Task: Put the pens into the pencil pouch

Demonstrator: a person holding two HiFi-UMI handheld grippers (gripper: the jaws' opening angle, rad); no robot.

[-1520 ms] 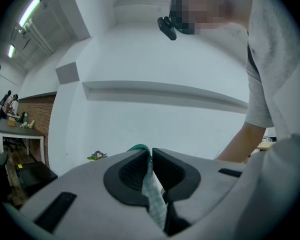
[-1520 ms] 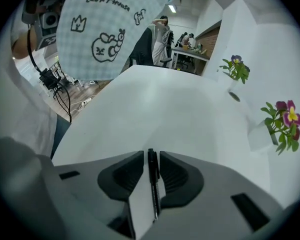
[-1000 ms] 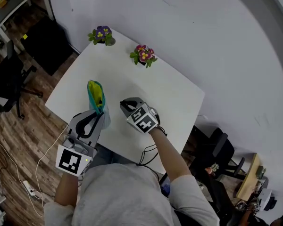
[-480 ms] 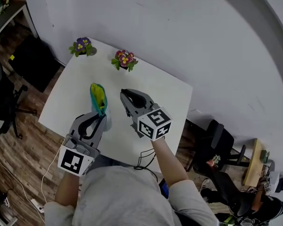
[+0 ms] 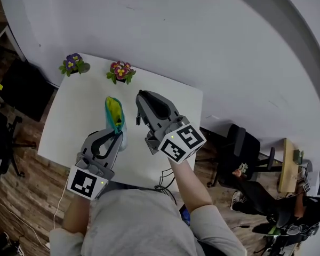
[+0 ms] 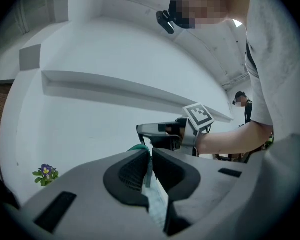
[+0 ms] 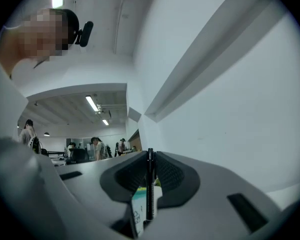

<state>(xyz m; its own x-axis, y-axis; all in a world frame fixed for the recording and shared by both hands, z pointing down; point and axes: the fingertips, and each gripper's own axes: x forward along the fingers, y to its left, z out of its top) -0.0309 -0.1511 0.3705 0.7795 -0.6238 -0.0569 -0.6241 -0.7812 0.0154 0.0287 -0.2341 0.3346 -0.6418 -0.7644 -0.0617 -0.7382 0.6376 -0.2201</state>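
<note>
The pencil pouch (image 5: 114,113), teal outside and yellow inside, stands with its mouth open over the white table (image 5: 69,116). My left gripper (image 5: 118,134) is shut on the pouch's near edge. In the left gripper view, teal and pale fabric (image 6: 156,198) is pinched between the left gripper's (image 6: 150,152) jaws. My right gripper (image 5: 141,94) hangs high over the table, just right of the pouch, pointing at the wall. Its jaws are shut on a thin black pen (image 7: 150,184), which stands upright in the right gripper (image 7: 151,154). The right gripper (image 6: 152,130) also shows beyond the pouch.
Two small flower pots (image 5: 73,64) (image 5: 121,71) stand at the table's far edge by the white wall. A black office chair (image 5: 237,145) stands right of the table, and a cable (image 5: 168,175) hangs at the near edge.
My right gripper has risen well off the table and turned towards the wall. The left gripper and the pouch have shifted a little with it.
</note>
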